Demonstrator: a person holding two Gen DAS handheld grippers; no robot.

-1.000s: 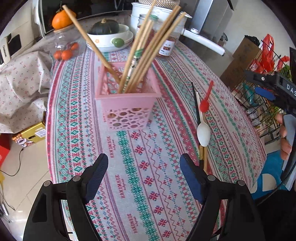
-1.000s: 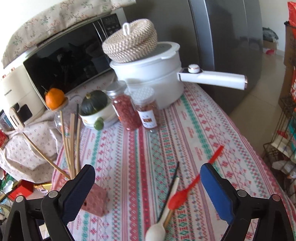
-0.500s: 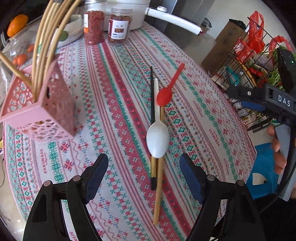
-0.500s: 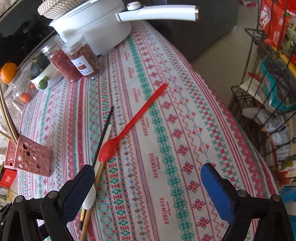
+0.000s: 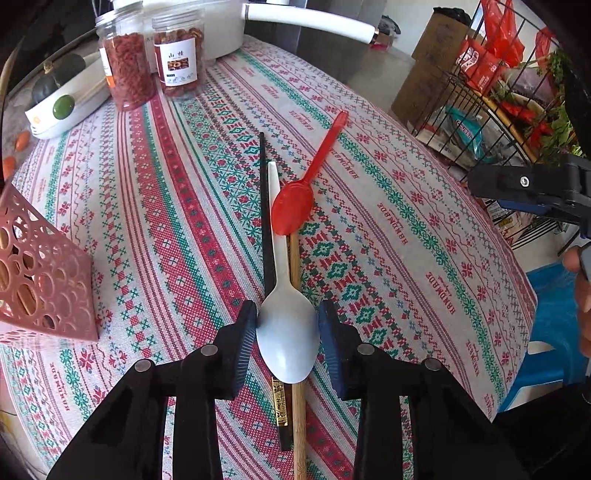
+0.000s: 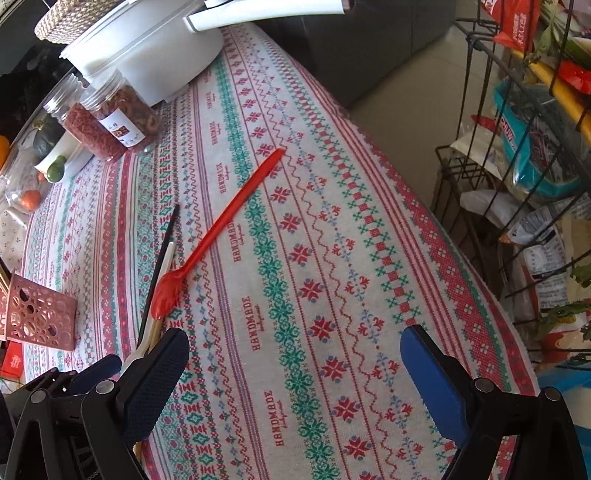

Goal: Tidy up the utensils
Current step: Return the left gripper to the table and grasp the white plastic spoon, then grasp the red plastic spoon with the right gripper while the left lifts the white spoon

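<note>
A white spoon (image 5: 286, 332) lies on the patterned tablecloth (image 5: 388, 221), bowl toward me. My left gripper (image 5: 287, 325) has closed on the spoon's bowl, one pad on each side. A red spoon (image 5: 295, 206) lies across the white spoon's handle, beside a black chopstick (image 5: 264, 206) and a wooden chopstick (image 5: 297, 406). The pink perforated holder (image 5: 40, 291) with chopsticks stands to the left. My right gripper (image 6: 295, 365) is open and empty over the cloth, right of the red spoon (image 6: 207, 240). The left gripper (image 6: 92, 373) shows at its lower left.
Two jars (image 5: 155, 62) of dried food, a white pot (image 5: 221, 22) with a long handle and a white dish (image 5: 62, 99) of vegetables stand at the table's far end. A wire rack (image 6: 524, 147) with packets stands off the table's right edge.
My left gripper has moved down and forward to the white spoon and its jaws have narrowed onto the bowl. My right gripper has come lower over the cloth, still open.
</note>
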